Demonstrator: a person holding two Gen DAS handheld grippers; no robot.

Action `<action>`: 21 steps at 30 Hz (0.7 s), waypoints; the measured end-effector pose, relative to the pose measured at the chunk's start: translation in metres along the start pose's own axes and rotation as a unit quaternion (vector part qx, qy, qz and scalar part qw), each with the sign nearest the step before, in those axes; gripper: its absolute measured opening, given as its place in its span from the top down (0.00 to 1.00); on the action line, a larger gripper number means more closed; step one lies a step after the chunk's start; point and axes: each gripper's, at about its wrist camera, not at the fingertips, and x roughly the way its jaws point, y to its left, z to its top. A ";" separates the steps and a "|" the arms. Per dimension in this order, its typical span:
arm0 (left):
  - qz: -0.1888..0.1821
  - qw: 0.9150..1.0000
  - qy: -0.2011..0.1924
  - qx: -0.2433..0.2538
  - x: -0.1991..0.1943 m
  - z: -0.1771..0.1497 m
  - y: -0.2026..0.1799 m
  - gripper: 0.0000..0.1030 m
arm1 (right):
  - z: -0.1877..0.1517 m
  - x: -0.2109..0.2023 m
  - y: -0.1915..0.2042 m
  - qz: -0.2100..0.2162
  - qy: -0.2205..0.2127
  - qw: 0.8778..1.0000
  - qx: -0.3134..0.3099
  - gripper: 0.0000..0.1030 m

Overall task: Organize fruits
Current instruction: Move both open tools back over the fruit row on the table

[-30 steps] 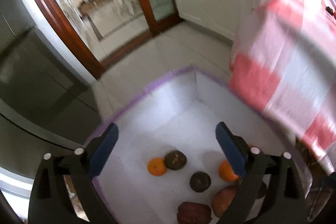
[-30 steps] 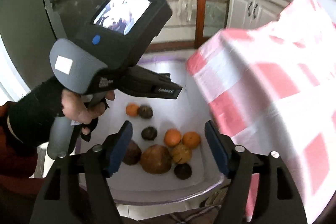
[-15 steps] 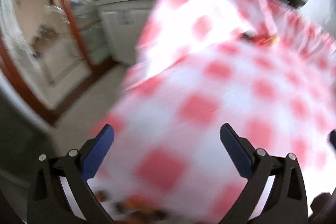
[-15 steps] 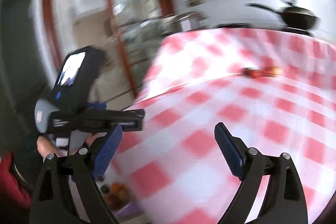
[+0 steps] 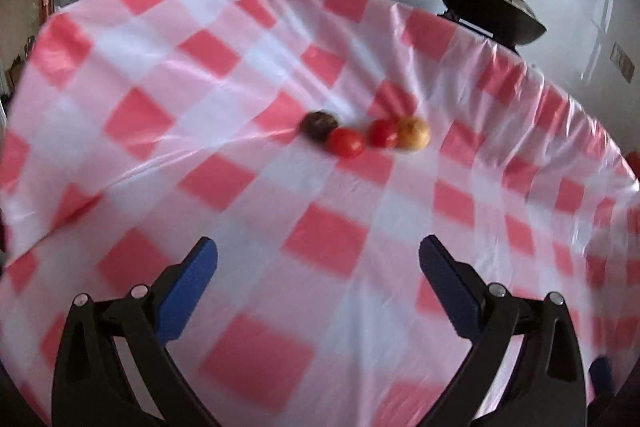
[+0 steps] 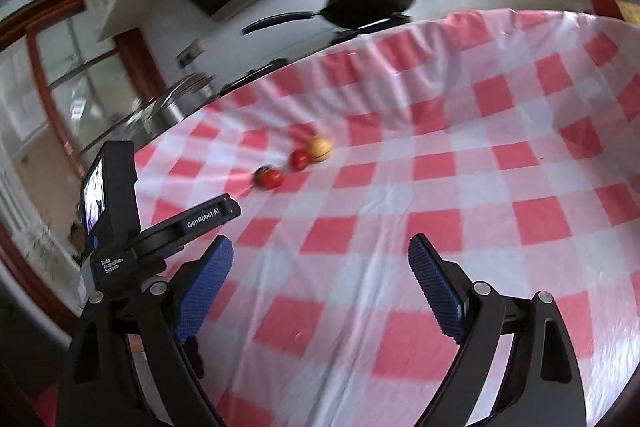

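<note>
Left wrist: both the left gripper [image 5: 318,259] and right gripper [image 6: 320,259] gape empty above the surface [image 5: 240,75], fruits [image 5: 364,135] ahead.

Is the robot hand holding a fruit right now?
No, the left gripper is open and empty; the fruits lie farther off on the tablecloth.

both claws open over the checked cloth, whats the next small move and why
Probably ease the left claw forward toward the dark fruit, the left end of the row of four. Both it and the right claw are open, empty and well short of the fruits.
</note>
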 end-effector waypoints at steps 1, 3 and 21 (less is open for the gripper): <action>-0.002 1.000 -0.003 -0.006 0.007 0.005 -0.005 0.02 | 0.005 0.003 -0.006 -0.003 -0.005 1.000 0.007 0.15; -0.007 1.000 -0.014 -0.020 0.018 0.017 -0.013 0.02 | 0.011 0.007 -0.017 -0.009 -0.019 1.000 0.018 0.15; -0.043 0.998 -0.041 -0.029 0.064 0.046 -0.004 0.02 | 0.002 0.052 -0.024 -0.042 0.000 0.999 0.031 0.15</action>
